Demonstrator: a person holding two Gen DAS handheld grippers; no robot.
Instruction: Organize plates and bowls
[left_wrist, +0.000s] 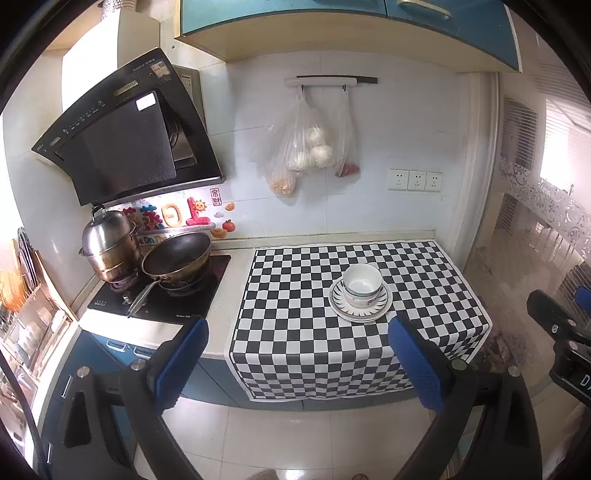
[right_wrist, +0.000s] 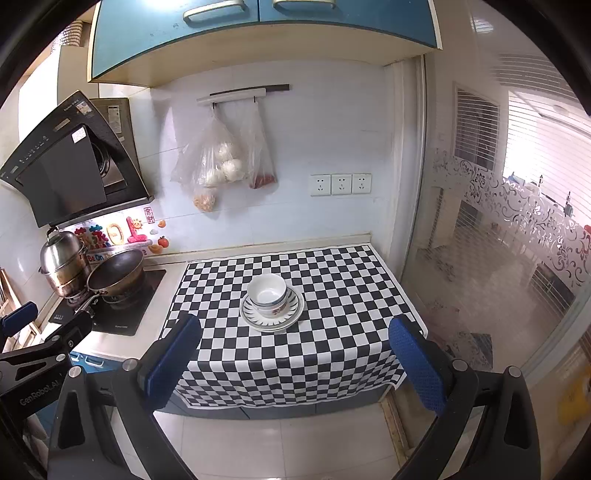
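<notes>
White bowls (left_wrist: 362, 284) (right_wrist: 266, 295) sit nested on a stack of white plates (left_wrist: 360, 312) (right_wrist: 271, 321) with a dark rim pattern, on a black-and-white checked cloth (left_wrist: 295, 332) (right_wrist: 332, 332) on the counter. My left gripper (left_wrist: 297, 334) is open and held back over the floor in front of the counter, nothing between its blue pads. My right gripper (right_wrist: 295, 332) is likewise open and empty, held off the counter edge. The right gripper also shows at the right edge of the left wrist view (left_wrist: 557, 317); the left gripper appears at the left of the right wrist view (right_wrist: 40, 332).
A stove (left_wrist: 162, 291) to the left holds a steel steamer pot (left_wrist: 109, 247) and a dark wok (left_wrist: 177, 258) with its handle pointing out. A dish rack (left_wrist: 29, 306) stands at the far left. Plastic bags (left_wrist: 306, 147) hang on the wall, under the upper cabinets (right_wrist: 258, 33). A glass door (right_wrist: 498, 258) bounds the right.
</notes>
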